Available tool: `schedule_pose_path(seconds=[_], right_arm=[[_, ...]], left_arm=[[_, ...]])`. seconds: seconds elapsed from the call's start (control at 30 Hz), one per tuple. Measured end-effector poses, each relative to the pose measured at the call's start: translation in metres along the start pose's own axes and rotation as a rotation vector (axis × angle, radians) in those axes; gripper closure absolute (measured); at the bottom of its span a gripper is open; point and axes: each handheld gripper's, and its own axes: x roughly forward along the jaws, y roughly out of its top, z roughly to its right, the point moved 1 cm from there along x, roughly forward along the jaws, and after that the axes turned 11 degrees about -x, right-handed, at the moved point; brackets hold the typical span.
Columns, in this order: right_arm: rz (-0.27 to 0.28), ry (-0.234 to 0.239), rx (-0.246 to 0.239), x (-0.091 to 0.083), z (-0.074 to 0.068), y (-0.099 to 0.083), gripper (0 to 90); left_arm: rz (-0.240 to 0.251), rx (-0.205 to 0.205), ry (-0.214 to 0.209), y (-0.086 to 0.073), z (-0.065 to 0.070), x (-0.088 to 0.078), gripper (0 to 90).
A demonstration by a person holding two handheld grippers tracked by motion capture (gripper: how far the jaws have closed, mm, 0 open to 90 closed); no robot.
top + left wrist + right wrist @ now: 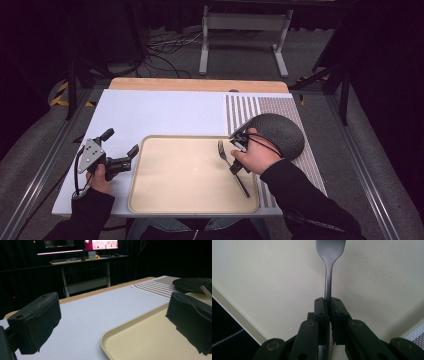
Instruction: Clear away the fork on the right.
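Work in hand: setting a fork point(231, 166) on the beige tray point(175, 200), by the look of it.
Right gripper point(235, 168): clamped narrow on the fork's handle; in the right gripper view the two black pads point(321, 312) pinch the neck point(328, 285) just below the head.
Left gripper point(121, 142): jaws spread wide with nothing between them, held at the tray's 9 o'clock edge over the white mat point(150, 110).
Where the fork is: over the tray's 3 o'clock side, near its right rim; whether it rests on the tray or hangs just above it I cannot tell from these angles.
Long axis: runs from about 11 o'clock to 5 o'clock in the high view, tines at the 11 o'clock end, handle tip towards the person.
Neighbours: a dark domed bowl point(280, 132) sits on the striped placemat point(245, 107), at the tray's 2 o'clock.
Done: fork gripped and brought over the tray.
Left: likely lowering it flat, releasing it and pulling the gripper clear.
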Motion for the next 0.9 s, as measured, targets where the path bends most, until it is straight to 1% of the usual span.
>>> schedule_pose_path(seconds=[0.57, 0.73, 0.9], right_arm=[[-0.015, -0.002, 0.052, 0.0063, 0.0049, -0.0019, 84.3], [-0.008, 0.000, 0.051, 0.0076, 0.0058, -0.0019, 84.1], [-0.010, 0.004, 0.066, 0.0095, 0.0084, -0.0021, 84.0]], left_arm=[[0.000, 0.000, 0.000, 0.0001, 0.0002, -0.0001, 0.2], [0.000, 0.000, 0.001, 0.0001, 0.0003, -0.0001, 0.2], [-0.002, 0.001, 0.000, 0.0000, 0.0003, -0.0001, 0.2]])
